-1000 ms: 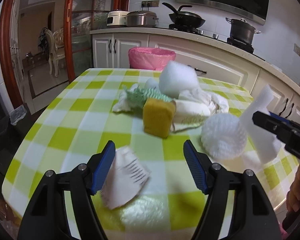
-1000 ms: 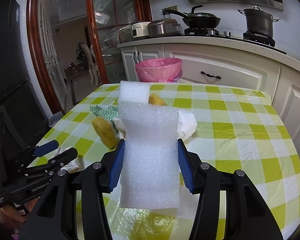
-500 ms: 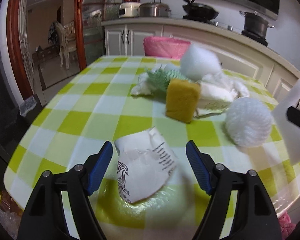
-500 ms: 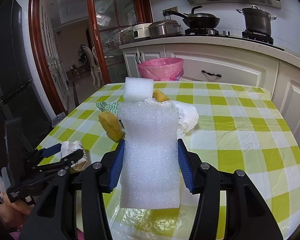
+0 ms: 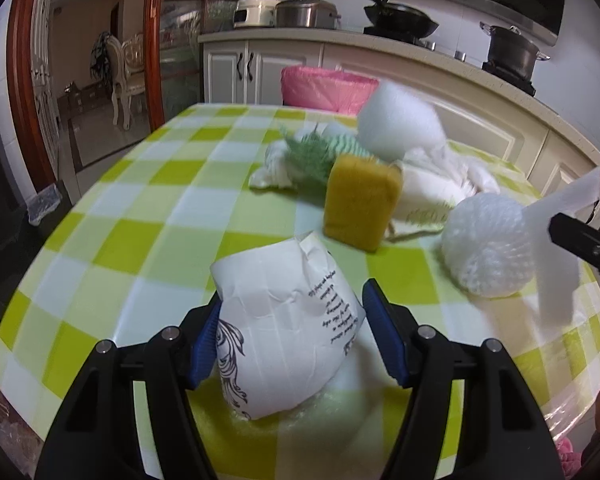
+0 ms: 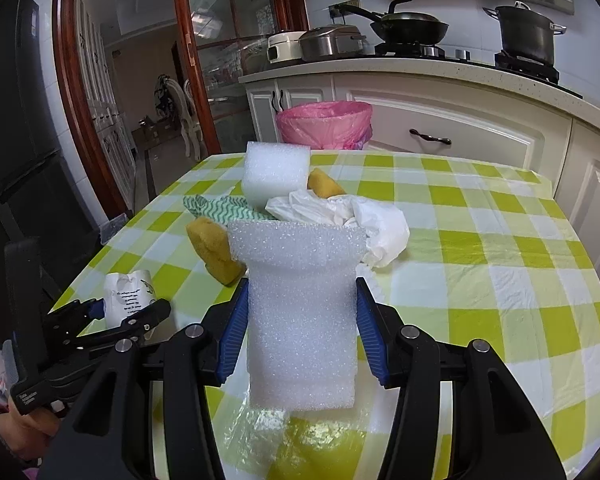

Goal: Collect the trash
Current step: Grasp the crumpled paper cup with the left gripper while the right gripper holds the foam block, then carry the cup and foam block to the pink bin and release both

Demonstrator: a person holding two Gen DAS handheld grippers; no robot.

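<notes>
My left gripper has its blue pads against both sides of a crushed white paper cup with black print, near the table's front edge; the cup and gripper also show in the right wrist view. My right gripper is shut on a white foam sheet held upright above the table; the sheet also shows in the left wrist view. On the table lie a yellow sponge, a white mesh ball, a white foam block, a green striped cloth and a white plastic bag.
A bin with a pink liner stands on the floor beyond the table's far edge. The green checked tablecloth covers the table. White kitchen cabinets and a counter with pots run behind. A second yellow sponge lies behind the bag.
My left gripper moved forward around the paper cup and closed its jaws onto it. My right gripper held the foam sheet almost still.
</notes>
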